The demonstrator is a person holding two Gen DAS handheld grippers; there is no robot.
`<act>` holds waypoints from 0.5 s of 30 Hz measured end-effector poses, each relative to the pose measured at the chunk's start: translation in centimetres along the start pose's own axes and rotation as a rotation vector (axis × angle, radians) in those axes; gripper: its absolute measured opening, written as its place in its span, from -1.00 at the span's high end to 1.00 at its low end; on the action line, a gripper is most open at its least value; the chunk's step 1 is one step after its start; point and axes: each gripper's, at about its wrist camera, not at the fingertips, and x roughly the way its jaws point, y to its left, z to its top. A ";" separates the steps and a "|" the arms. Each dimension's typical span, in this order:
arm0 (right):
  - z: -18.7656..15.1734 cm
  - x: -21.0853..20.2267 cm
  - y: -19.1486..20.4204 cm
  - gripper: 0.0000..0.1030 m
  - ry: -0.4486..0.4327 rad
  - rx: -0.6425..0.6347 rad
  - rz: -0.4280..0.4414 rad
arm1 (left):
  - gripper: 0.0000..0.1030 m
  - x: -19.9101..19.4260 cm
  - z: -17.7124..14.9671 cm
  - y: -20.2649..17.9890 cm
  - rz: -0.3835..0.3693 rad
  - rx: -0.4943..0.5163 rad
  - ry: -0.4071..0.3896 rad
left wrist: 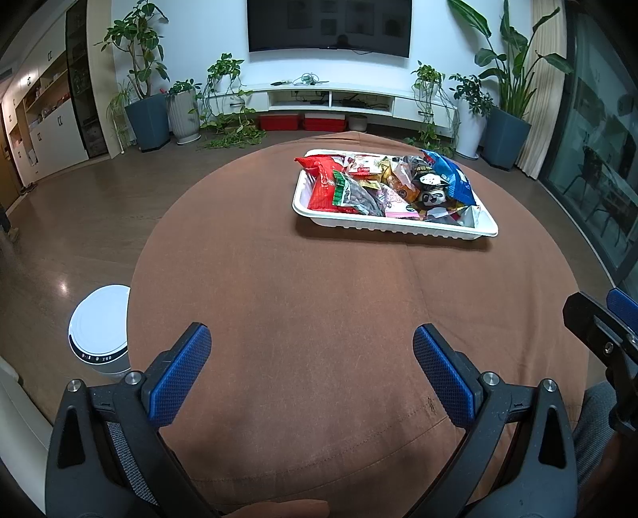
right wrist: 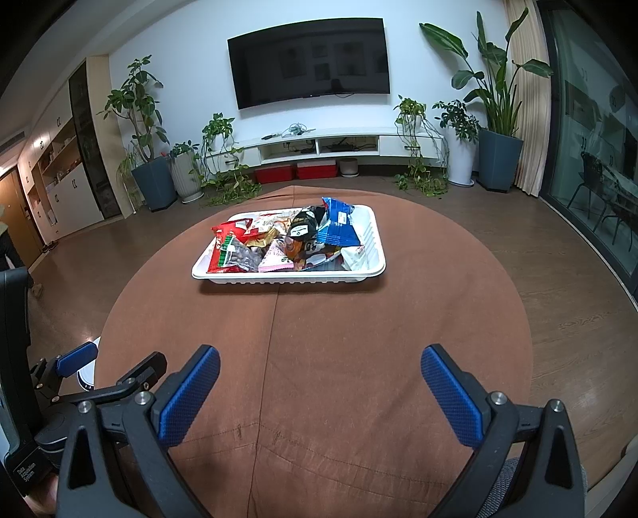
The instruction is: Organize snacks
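A white tray (left wrist: 398, 226) stands on the far side of the brown-clothed table (left wrist: 319, 303); it also shows in the right wrist view (right wrist: 287, 277). It holds several snack packs, among them a red bag (left wrist: 325, 179), a blue bag (left wrist: 454, 175) and a panda-print pack (left wrist: 432, 187). In the right wrist view the red bag (right wrist: 227, 233) lies at the tray's left and the blue bag (right wrist: 339, 225) at its right. My left gripper (left wrist: 312, 342) is open and empty above the near table. My right gripper (right wrist: 319, 364) is open and empty, well short of the tray.
A white round bin (left wrist: 99, 326) stands on the floor left of the table. Potted plants (left wrist: 147, 115), a TV (left wrist: 329, 26) and a low white cabinet (left wrist: 339, 95) line the far wall. Glass doors (right wrist: 598, 159) are at right.
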 end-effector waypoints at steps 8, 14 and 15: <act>-0.1 -0.1 0.0 -1.00 0.001 0.000 0.000 | -1.00 0.0 0.0 0.0 0.001 0.002 0.000; 0.0 -0.1 0.0 -1.00 0.002 -0.001 0.000 | -1.00 0.0 0.0 0.1 0.002 0.000 -0.001; 0.2 -0.1 0.0 -1.00 0.002 0.000 0.000 | -1.00 0.0 0.0 0.0 0.001 0.000 -0.001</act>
